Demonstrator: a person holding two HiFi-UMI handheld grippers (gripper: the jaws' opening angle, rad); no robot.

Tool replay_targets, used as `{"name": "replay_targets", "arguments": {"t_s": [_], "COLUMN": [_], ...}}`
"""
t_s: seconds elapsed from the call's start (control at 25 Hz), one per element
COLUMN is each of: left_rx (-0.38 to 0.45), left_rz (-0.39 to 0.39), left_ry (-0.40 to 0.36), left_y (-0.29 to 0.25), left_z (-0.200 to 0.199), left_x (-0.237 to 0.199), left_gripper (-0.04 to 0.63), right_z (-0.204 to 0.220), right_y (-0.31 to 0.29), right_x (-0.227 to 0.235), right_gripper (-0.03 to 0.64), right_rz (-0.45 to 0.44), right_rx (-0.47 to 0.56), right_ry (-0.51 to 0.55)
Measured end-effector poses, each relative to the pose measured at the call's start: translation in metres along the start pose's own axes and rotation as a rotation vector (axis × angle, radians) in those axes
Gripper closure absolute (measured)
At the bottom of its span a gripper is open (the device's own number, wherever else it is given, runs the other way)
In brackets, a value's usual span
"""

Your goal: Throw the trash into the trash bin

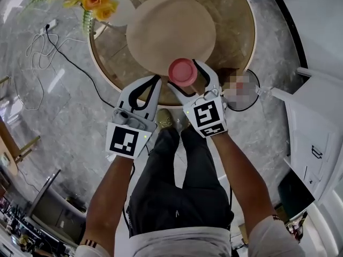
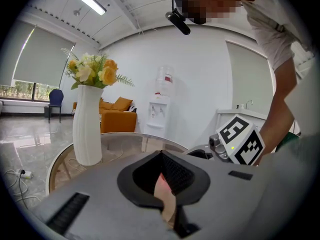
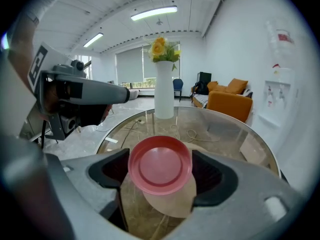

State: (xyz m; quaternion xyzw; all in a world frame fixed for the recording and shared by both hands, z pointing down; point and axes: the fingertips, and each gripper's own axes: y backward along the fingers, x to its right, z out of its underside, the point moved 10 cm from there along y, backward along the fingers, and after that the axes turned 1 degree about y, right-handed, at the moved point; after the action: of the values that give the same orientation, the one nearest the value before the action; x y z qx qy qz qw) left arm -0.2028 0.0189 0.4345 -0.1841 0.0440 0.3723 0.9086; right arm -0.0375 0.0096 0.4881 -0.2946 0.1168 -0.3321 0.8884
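Pink cup is sitting clamped in the right claw, whose jaws are standing wide with a pad pressing on each side. The cup is hanging over the near part of the round glass counter, with its flat round face pointing back along the claw toward that claw's camera. The right claw is tilting down toward the counter top.

Left claw is hovering just beside the right one, also at the counter's near edge, with its jaws sitting closed tip to tip. A thin pinkish-tan strip is showing in the slit between them; can't tell what it is.

Tan round disc is filling the middle of the counter, beyond the cup. Can't tell whether it's lying on the glass or under it.

White vase with yellow flowers is standing upright at the counter's far-left side. Cables are trailing across the grey floor left of the counter.
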Motion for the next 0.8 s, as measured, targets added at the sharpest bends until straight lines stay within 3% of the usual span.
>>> {"name": "replay_targets", "arguments": {"t_s": [0.8], "left_rx": [-0.02], "left_rz": [0.237], "left_ry": [-0.093], "left_y": [-0.084], "left_z": [-0.02], "left_x": [0.109], "left_gripper": [0.595], "right_z": [0.066], "right_y": [0.14], "right_x": [0.061], "right_gripper": [0.227], "right_rz": [0.253], "right_rx": [0.046], "right_ry": [-0.136]}}
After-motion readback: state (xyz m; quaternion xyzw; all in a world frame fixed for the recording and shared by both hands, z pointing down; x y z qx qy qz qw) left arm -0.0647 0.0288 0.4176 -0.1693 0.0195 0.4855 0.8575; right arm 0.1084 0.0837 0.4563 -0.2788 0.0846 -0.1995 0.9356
